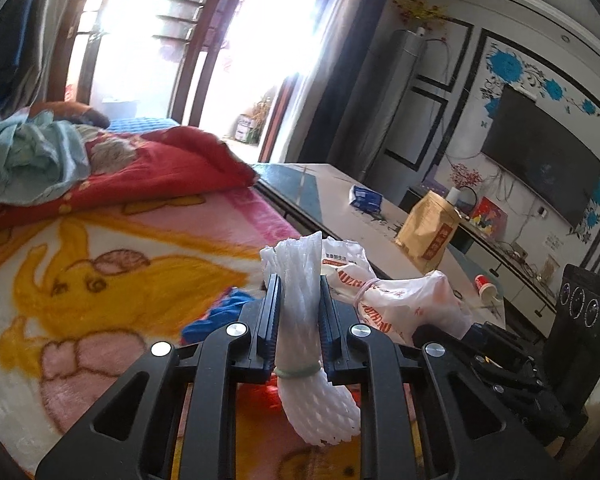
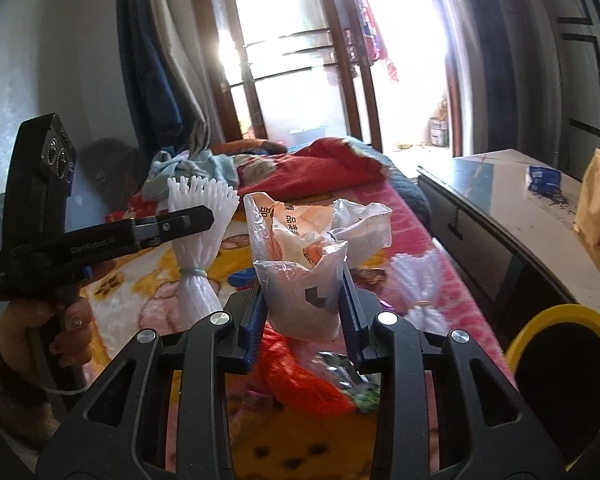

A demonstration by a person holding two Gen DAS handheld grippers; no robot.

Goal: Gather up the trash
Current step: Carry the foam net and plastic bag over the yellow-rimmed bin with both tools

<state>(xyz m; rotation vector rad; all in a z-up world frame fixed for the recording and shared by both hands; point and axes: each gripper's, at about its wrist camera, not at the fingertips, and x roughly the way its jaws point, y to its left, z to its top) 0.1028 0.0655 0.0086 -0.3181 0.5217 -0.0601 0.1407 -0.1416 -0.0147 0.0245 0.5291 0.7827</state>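
My left gripper [image 1: 299,292] is shut on a white foam fruit net [image 1: 300,312] tied with a green rubber band, held above the bed. That net also shows in the right wrist view [image 2: 198,240], pinched by the left gripper's fingers [image 2: 188,220]. My right gripper [image 2: 303,292] is shut on a crumpled plastic bag [image 2: 304,256] with printed text. In the left wrist view the same bag [image 1: 396,300] hangs just right of the net. An orange wrapper [image 2: 300,380] and another white foam net [image 2: 420,296] lie on the bed below.
A cartoon-print blanket [image 1: 100,280] covers the bed, with a red quilt [image 1: 160,176] and clothes farther back. A long table [image 1: 340,196] on the right holds a brown paper bag [image 1: 428,232], a blue packet [image 1: 365,198] and a red cup [image 1: 486,286]. A yellow-rimmed bin [image 2: 560,376] stands at the lower right.
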